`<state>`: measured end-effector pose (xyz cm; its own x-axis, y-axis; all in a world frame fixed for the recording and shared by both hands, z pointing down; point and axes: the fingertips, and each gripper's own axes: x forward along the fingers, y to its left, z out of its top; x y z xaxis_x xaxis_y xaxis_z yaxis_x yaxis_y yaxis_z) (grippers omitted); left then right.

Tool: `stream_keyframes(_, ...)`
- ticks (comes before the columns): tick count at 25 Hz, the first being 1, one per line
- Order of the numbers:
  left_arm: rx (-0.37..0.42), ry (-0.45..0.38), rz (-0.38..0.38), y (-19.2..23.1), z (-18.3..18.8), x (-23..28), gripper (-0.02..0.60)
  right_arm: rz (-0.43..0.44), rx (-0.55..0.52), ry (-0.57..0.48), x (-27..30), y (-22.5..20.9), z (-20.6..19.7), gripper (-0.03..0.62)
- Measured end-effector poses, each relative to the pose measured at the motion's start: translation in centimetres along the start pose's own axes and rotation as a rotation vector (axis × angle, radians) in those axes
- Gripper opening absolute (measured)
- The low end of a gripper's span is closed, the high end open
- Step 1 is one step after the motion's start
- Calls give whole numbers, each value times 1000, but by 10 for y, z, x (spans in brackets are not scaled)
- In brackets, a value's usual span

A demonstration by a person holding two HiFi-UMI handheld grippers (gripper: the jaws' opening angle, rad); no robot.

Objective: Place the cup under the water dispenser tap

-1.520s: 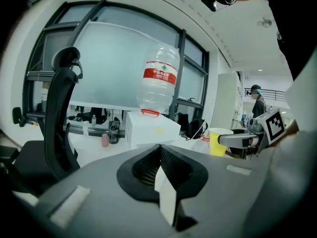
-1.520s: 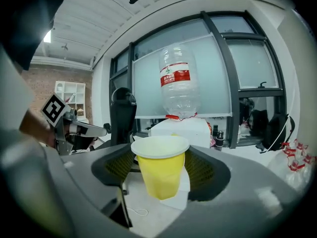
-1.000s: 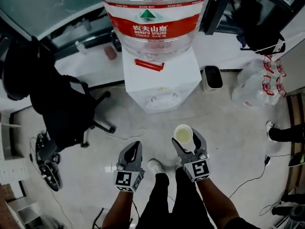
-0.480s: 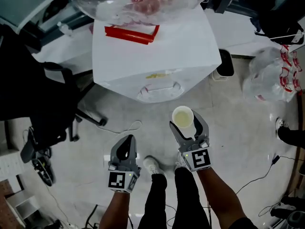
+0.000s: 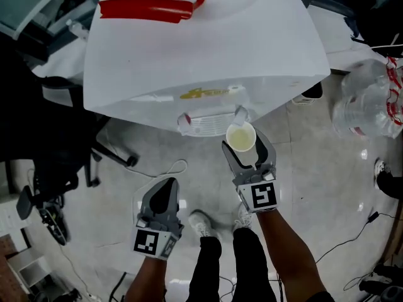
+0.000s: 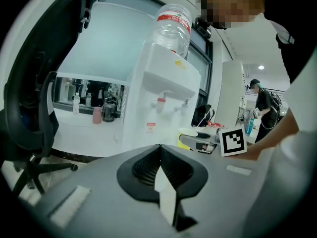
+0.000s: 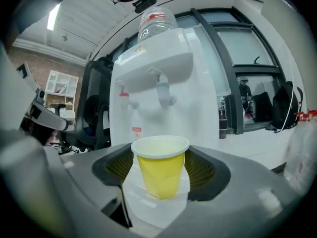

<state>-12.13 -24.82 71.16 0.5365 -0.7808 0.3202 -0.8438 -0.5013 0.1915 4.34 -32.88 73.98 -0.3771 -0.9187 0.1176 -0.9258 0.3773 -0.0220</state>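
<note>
Your right gripper [image 5: 244, 142] held the yellow cup [image 7: 159, 168] upright between its jaws, just short of the water dispenser [image 5: 208, 55]. Of its 2 taps, the right-hand tap [image 7: 163, 92] stood ahead of and above the rim, almost in line. Your left gripper [image 5: 162, 200], closed and empty, hung farther back, so your right hand was nearer.

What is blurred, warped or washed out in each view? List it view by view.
Head view: the white water dispenser is nearly blown out; glare spots dot the floor at right. Left gripper view: fisheye bends the office chair; the shut left gripper is soft up close. Right gripper view: dark rounded corners; the cup is sharp, the right gripper holding it blurred.
</note>
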Motion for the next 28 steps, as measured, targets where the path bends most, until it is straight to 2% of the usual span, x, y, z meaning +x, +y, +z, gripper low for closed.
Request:
stream_keyframes(2, -6, -8, -4, 0, -2, 4, 12, -1, -11, -2, 10, -2, -10, 324)
stream_keyframes(5, -14, 55, -4, -1, -15, 3, 12, 2, -42, 13, 23, -3, -27, 324)
stream_keyframes(8, -3, 16, -28, -7, -19, 2, 12, 1, -38, 21, 33, -7, -39, 324)
stream_keyframes(12, 0, 40, -35, -7, -31, -1, 12, -6, -6, 19, 41, -8, -49, 324)
stream_keyframes(18, -11, 35, -28, -7, -35, -1, 12, -17, 8, 1, 48, -9, -46, 328)
stream_keyframes(23, -30, 108, -5, -6, -42, -4, 13, -11, -3, 67, 53, -10, -58, 352)
stream_keyframes(28, -18, 28, 2, -2, -27, -6, 13, -1, 0, 99, 47, -8, -60, 393)
